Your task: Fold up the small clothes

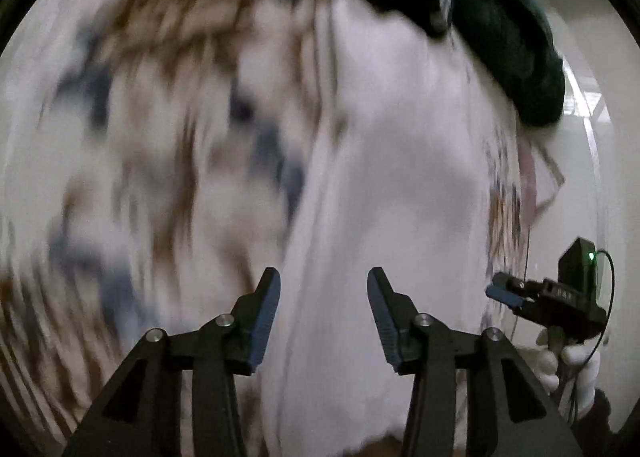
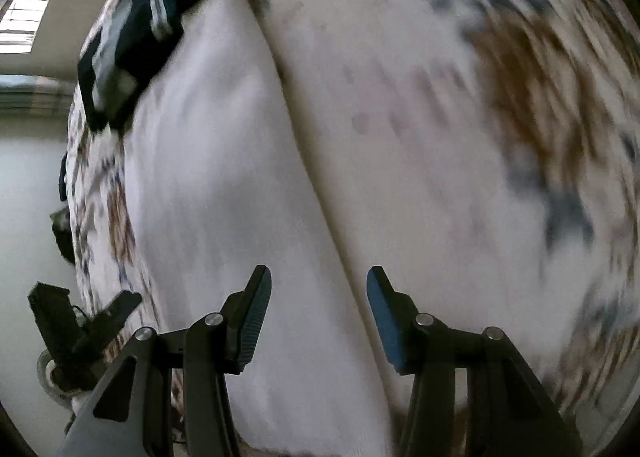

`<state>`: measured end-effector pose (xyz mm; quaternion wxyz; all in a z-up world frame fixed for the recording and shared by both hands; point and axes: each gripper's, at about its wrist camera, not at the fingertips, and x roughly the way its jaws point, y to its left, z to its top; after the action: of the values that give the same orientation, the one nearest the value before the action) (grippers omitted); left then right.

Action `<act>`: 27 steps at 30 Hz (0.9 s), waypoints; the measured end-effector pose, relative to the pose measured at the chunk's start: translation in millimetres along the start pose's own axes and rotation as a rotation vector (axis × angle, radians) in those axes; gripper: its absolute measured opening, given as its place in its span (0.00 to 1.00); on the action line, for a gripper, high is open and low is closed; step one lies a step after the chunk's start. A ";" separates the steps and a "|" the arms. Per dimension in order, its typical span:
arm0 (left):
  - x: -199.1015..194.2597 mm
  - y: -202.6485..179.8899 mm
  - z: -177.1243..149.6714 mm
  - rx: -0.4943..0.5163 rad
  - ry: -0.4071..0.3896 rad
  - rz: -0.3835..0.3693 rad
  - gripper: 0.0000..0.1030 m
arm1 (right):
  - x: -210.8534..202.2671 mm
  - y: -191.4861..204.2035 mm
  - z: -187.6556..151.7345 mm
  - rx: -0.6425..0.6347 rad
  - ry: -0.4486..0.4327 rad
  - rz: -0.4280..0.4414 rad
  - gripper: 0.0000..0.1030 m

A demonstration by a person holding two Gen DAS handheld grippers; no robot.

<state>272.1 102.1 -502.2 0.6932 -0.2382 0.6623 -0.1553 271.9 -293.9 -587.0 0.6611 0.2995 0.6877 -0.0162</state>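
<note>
A white garment (image 1: 392,177) lies flat on a patterned bed cover (image 1: 160,117); it also shows in the right wrist view (image 2: 224,193) with a straight fold edge down its right side. My left gripper (image 1: 324,277) is open and empty just above the white cloth. My right gripper (image 2: 318,275) is open and empty over the same cloth. The right gripper shows at the right edge of the left wrist view (image 1: 500,291). The left gripper shows at the lower left of the right wrist view (image 2: 120,305). Both views are blurred by motion.
A pile of dark green and black clothes (image 1: 500,29) lies at the far end of the bed, also in the right wrist view (image 2: 136,29). The bed cover (image 2: 520,97) has brown and blue patches. A pale floor (image 2: 28,197) lies beside the bed.
</note>
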 end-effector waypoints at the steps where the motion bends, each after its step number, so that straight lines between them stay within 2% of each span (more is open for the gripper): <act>1: 3.9 -0.8 -19.3 -0.003 0.017 0.012 0.41 | 2.5 -7.0 -16.7 0.003 0.020 0.001 0.51; 5: 17.6 -1.9 -75.6 0.002 0.048 0.046 0.38 | 22.1 -39.2 -87.6 0.004 0.088 -0.015 0.51; 6: 22.9 -4.1 -89.1 0.009 0.046 0.071 0.21 | 28.0 -45.0 -99.7 0.001 0.103 -0.010 0.51; 7: 26.6 -8.0 -95.3 0.022 0.046 0.073 0.10 | 33.2 -50.4 -112.1 0.003 0.118 -0.011 0.51; 8: 30.1 -12.5 -99.7 0.043 0.032 0.104 0.03 | 39.3 -55.9 -124.3 0.011 0.127 -0.005 0.51; 11: 29.0 -17.0 -102.3 0.065 -0.037 0.151 0.02 | 56.0 -61.8 -148.9 0.018 0.149 0.055 0.50; 13: 22.0 -19.2 -103.0 0.074 -0.066 0.186 0.02 | 65.1 -57.7 -159.1 -0.021 0.150 0.111 0.24; 14: 19.4 -18.6 -104.8 0.071 -0.078 0.190 0.02 | 67.9 -54.2 -163.4 -0.047 0.155 0.097 0.09; 16: 7.5 -11.2 -106.0 0.069 -0.111 0.236 0.02 | 66.0 -46.7 -170.6 -0.105 0.126 0.071 0.09; 18: 9.3 3.4 -110.5 0.065 -0.105 0.242 0.02 | 62.0 -47.8 -176.2 -0.125 0.094 0.030 0.09; 20: 11.5 5.3 -110.9 0.042 -0.098 0.224 0.02 | 66.9 -53.1 -179.1 -0.100 0.119 0.034 0.09; 22: 9.5 5.3 -112.8 0.031 -0.071 0.185 0.06 | 69.8 -57.2 -179.4 -0.076 0.155 0.056 0.15; 23: 11.3 3.4 -115.1 0.017 -0.065 0.163 0.06 | 68.4 -60.1 -174.6 -0.062 0.167 0.066 0.21; 24: 12.4 7.3 -116.8 -0.015 -0.056 0.116 0.14 | 69.5 -60.2 -172.5 -0.041 0.179 0.077 0.33; 25: 15.3 9.6 -120.4 -0.040 -0.049 0.081 0.21 | 72.0 -59.6 -171.5 -0.022 0.186 0.085 0.41; 26: 16.3 15.7 -123.4 -0.064 -0.042 0.047 0.39 | 74.7 -64.6 -173.8 0.000 0.192 0.107 0.54; 27: 24.0 23.2 -127.4 -0.105 -0.023 -0.011 0.58 | 76.6 -67.3 -167.7 0.016 0.196 0.127 0.56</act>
<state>145.2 92.9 -536.1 0.6864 -0.2798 0.6602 -0.1213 96.0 -249.0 -661.5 0.5879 0.3477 0.7287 0.0498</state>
